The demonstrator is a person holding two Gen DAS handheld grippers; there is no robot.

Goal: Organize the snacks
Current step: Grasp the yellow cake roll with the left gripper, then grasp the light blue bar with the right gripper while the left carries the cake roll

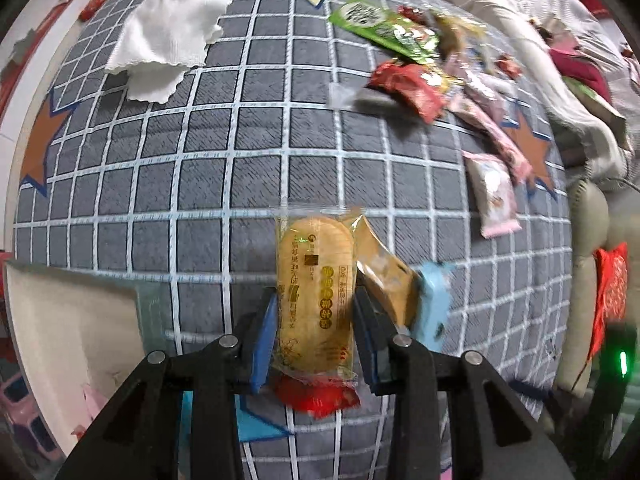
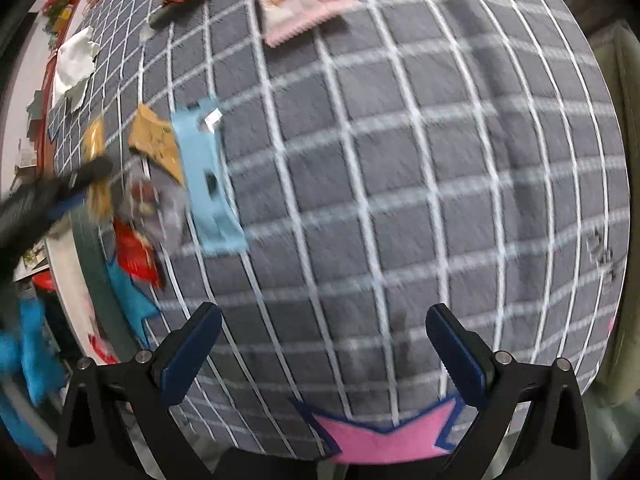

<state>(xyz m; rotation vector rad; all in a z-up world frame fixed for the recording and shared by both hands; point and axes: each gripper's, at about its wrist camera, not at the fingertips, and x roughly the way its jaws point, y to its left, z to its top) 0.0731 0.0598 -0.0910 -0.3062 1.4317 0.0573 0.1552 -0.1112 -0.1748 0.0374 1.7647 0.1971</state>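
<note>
I have the rice cracker packet [image 1: 316, 292] pinched between the blue pads of my left gripper [image 1: 316, 316], lower centre of the left wrist frame, its clear wrapper standing lengthwise along the fingers above the grey checked cloth [image 1: 200, 184]. Just right of it lie a brown packet [image 1: 384, 272] and a light blue packet [image 1: 434, 304], touching each other, and a red packet [image 1: 316, 396] shows beneath the cracker at the bottom of the grip. A white tray [image 1: 68, 336] sits at the lower left edge. Towards the upper right is the loose heap: a green packet [image 1: 384, 28], a red wrapper [image 1: 412, 88] below it, and pink packets [image 1: 496, 196] trailing down the right side. A white towel [image 1: 168, 44] is crumpled at upper left. In the right wrist frame my right gripper [image 2: 322, 340] stands wide apart with nothing between its fingers, hovering over bare cloth with a pink star patch [image 2: 384, 436] at the bottom; the light blue packet [image 2: 208, 180] and brown packet [image 2: 156, 144] appear at the left, blurred, and a pink packet [image 2: 300, 0] lies at the top
</note>
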